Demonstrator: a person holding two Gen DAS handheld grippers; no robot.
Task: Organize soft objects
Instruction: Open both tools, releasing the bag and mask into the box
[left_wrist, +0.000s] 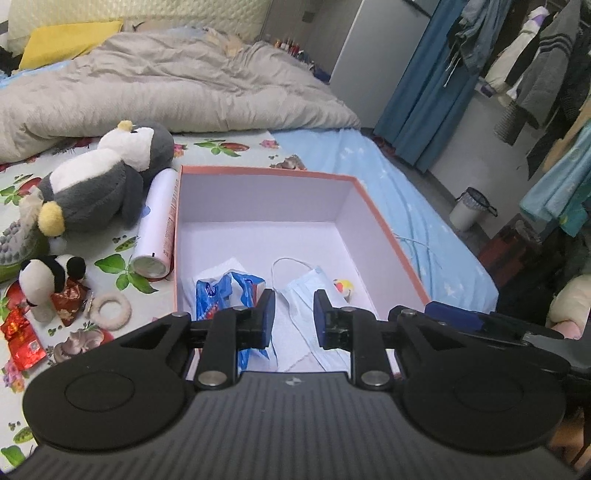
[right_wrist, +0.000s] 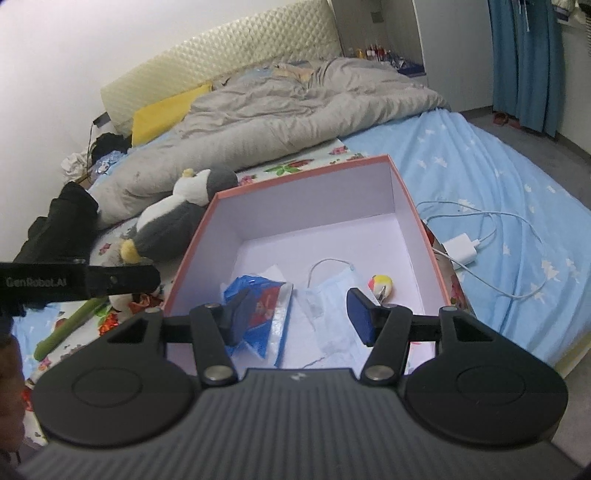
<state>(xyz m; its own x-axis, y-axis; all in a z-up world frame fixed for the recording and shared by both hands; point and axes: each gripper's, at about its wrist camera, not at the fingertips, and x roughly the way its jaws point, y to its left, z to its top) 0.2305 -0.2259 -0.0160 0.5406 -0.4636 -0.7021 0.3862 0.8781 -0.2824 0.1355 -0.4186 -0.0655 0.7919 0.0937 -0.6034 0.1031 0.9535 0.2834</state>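
Our left hand-held gripper hung over the near end of the box, with its two fingers a little apart and nothing between them. Our right hand-held gripper hung there too, with its fingers wider apart and also holding nothing.

Inside the box, close to us, we saw a blue tissue pack lying on a white cloth. Just beside it lay a light blue face mask. A small round toy in red, yellow and white sat near the right wall. The far half of the box had only its white floor.

Left of the box, on the flowery bed sheet, we saw red packets and a small panda toy. A fuzzy ring lay just beside the panda. A white can lay on its side, touching the box wall. Past it a big penguin plush lay on its back.

Right of the box, a white charger and its cord lay on the blue sheet.

Farther off was a rumpled grey blanket, then a yellow pillow. Clothes hung at the far right.
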